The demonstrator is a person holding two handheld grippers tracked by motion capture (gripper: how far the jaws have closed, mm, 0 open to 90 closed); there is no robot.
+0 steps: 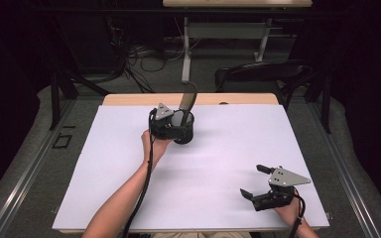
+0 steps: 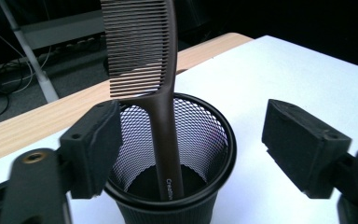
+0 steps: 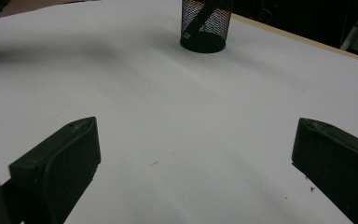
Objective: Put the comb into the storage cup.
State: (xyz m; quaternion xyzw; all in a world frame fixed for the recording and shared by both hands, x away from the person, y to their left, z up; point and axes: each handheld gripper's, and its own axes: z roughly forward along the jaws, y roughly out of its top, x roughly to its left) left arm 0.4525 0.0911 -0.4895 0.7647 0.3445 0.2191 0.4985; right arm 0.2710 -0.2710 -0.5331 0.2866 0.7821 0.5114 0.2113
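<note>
Left gripper [image 2: 191, 144] is spread wide, pads off everything; the comb [image 2: 161, 100] stands between its jaws, leaning in the mesh cup [image 2: 214, 154] right below. Right gripper [image 3: 193, 163] gapes empty, well apart.

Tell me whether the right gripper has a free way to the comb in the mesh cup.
Probably yes: the right gripper faces bare table toward the mesh cup, though the left gripper crowds the comb.

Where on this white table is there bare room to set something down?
The white sheet is bare left of the left gripper, and between the mesh cup and the right gripper. It is crowded at the cup, where the comb stands.
</note>
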